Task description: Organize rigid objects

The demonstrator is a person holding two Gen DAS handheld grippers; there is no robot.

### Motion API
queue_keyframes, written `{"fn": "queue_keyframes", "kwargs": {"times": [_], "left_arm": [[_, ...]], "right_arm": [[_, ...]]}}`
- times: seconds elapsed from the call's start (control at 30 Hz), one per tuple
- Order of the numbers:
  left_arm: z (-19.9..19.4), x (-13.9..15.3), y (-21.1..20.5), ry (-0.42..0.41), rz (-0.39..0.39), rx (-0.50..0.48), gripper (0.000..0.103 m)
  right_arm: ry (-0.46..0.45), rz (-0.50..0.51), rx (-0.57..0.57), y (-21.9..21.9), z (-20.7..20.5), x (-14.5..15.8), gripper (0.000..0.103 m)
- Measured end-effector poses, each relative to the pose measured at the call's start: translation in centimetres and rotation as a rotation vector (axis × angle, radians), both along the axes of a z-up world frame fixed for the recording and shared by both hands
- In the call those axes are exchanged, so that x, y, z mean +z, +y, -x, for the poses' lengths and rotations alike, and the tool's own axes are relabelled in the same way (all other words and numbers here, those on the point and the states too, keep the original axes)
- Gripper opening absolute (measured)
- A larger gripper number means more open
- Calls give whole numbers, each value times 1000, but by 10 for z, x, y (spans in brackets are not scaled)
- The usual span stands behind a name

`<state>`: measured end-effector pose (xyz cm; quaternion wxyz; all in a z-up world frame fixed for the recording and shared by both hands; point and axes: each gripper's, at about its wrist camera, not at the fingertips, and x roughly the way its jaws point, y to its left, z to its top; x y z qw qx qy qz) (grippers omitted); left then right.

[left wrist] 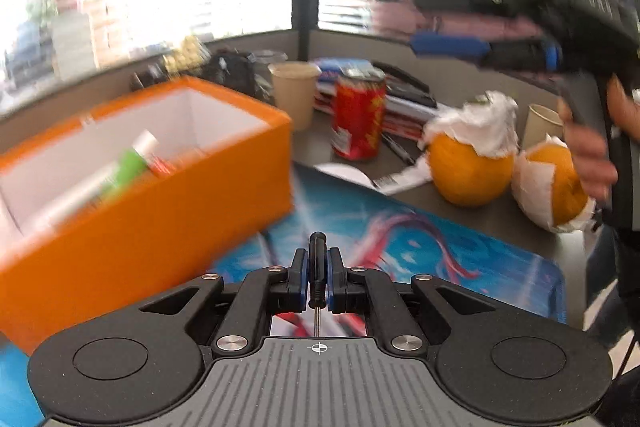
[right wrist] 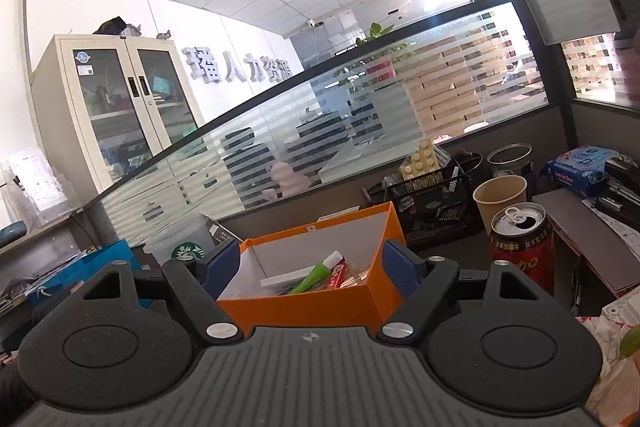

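The left hand-held gripper (left wrist: 318, 277) pinches a small black screwdriver (left wrist: 318, 267), whose long axis runs straight ahead between the pads, handle toward 12 o'clock and thin shaft pointing back at the camera. The open orange box (left wrist: 160, 163), its likely destination, lies at about 10 o'clock from this gripper, on the desk (left wrist: 500, 223). The right hand-held gripper (right wrist: 310, 267) is spread and empty, framing the same orange box (right wrist: 320, 303) dead ahead at 12 o'clock.

You've got big grey raised characters on the back wall (right wrist: 240, 67), readable as 人力资源. The clear cup (right wrist: 182, 241) left of your orange box carries the green Starbucks siren logo. Red can (right wrist: 522, 251) shows 加多宝 in yellow; the left view's too blurry.
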<state>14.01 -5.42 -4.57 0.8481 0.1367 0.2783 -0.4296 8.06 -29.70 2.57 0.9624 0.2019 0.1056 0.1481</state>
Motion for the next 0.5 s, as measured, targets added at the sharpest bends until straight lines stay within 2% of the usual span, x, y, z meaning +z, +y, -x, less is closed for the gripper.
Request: {"fn": "queue_keyframes", "kwargs": {"times": [0.07,0.27,0.37,0.5], "left_arm": [[-10,15,5,-44,-15,8,7],[-58,48,16,-106,-83,43,7],[-89,54,14,-103,-113,53,7],[-128,46,5,-66,-172,80,7]], "right_arm": [[0,-5,4,-1,1,-2,77],[-18,-17,16,0,6,-5,77],[-32,-21,15,-1,8,-5,77],[-32,-28,23,-1,8,-8,77]]}}
